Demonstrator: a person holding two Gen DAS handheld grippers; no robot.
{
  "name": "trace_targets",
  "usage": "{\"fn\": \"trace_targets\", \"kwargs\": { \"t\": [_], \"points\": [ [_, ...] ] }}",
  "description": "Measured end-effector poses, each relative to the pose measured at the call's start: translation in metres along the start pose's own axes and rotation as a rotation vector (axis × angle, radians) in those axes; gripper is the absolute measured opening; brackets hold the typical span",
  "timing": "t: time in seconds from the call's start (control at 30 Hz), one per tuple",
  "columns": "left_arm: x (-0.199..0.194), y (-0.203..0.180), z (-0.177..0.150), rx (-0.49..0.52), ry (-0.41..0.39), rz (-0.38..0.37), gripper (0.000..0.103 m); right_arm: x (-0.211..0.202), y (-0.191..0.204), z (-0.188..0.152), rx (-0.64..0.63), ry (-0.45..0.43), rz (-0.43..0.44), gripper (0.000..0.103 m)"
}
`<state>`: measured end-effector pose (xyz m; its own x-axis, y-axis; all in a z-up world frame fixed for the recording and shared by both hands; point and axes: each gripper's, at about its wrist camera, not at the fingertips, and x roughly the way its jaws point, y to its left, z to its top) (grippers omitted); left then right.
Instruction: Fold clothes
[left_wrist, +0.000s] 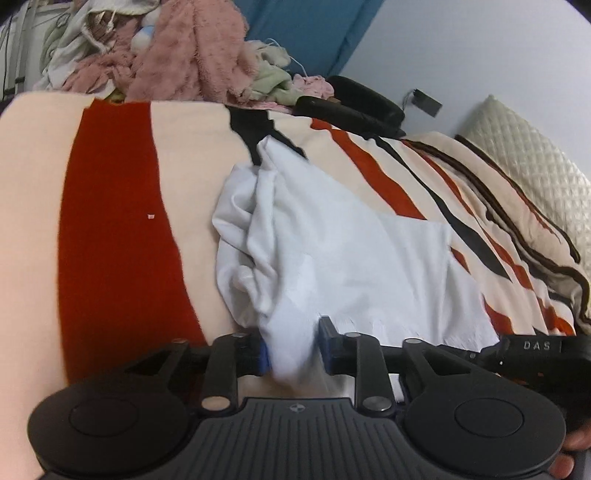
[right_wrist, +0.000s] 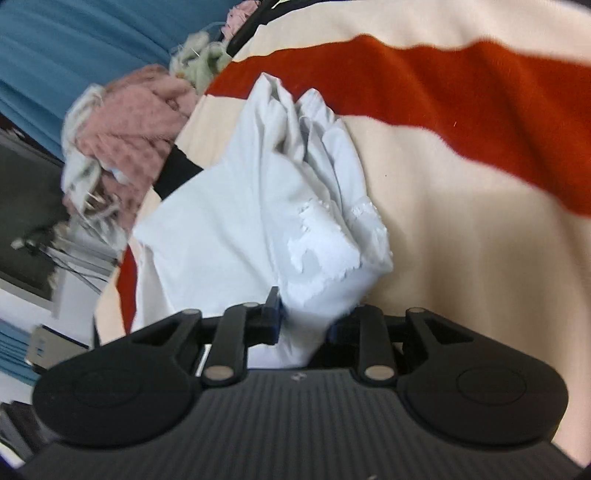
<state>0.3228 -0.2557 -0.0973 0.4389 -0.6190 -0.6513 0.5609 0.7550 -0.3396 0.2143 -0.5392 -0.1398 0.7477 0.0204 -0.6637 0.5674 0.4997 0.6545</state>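
The white cloth (left_wrist: 332, 251) lies on the striped blanket (left_wrist: 110, 221) of the bed, w/ a pile of pink and green clothes (left_wrist: 192, 55) behind it.

The left gripper (left_wrist: 291, 349) has a bunch of the near edge between its fingers, set narrow. The right gripper (right_wrist: 306, 319) has the same, fingers narrow w/ cloth bunched between them. Both look like they hold it.

To fold well, I think: keep both grips firm, lift the edge level, pull it flat so the wrinkles go, then lay it over evenly.

In the left view, the cloth runs long from the grippers away toward the pile, far end crumpled to a point.
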Motion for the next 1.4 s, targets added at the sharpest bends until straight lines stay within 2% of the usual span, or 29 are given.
{"fn": "trace_targets", "kwargs": {
  "t": [0.13,0.27,0.33,0.4,0.47,0.67,0.87,1.0,1.13,1.23,1.4],
  "points": [
    [-0.04,-0.022,0.015,0.064,-0.007,0.016,0.04,-0.046,0.038,-0.005,-0.127,-0.034,-0.078,0.027],
    [-0.107,-0.053,0.021,0.14,-0.077,0.015,0.05,-0.098,0.069,-0.017,-0.2,-0.076,-0.018,0.027],
    [-0.142,-0.068,0.021,0.172,-0.111,0.02,0.054,-0.124,0.082,-0.025,-0.247,-0.097,-0.004,0.032],
    [-0.176,-0.081,0.017,0.197,-0.15,0.029,0.065,-0.15,0.094,-0.035,-0.288,-0.129,0.005,0.071],
    [-0.211,-0.093,0.012,0.214,-0.196,0.044,0.08,-0.179,0.106,-0.047,-0.326,-0.178,0.011,0.091],
    [-0.307,-0.118,-0.016,0.247,-0.293,0.068,0.103,-0.245,0.128,-0.089,-0.464,-0.254,0.019,0.089],
    [-0.37,-0.131,-0.06,0.301,-0.359,0.051,0.103,-0.288,0.132,-0.133,-0.569,-0.365,0.028,0.089],
    [-0.39,-0.136,-0.09,0.326,-0.395,0.061,0.103,-0.297,0.123,-0.162,-0.637,-0.421,0.034,0.089],
    [-0.398,-0.136,-0.115,0.343,-0.425,0.131,0.103,-0.296,0.106,-0.183,-0.655,-0.476,0.031,0.089],
    [-0.404,-0.129,-0.128,0.32,-0.455,0.124,0.103,-0.295,0.095,-0.199,-0.671,-0.519,0.034,0.089],
    [-0.407,-0.116,-0.148,0.309,-0.475,0.149,0.103,-0.288,0.087,-0.216,-0.676,-0.533,0.057,0.089]
  ]
}}
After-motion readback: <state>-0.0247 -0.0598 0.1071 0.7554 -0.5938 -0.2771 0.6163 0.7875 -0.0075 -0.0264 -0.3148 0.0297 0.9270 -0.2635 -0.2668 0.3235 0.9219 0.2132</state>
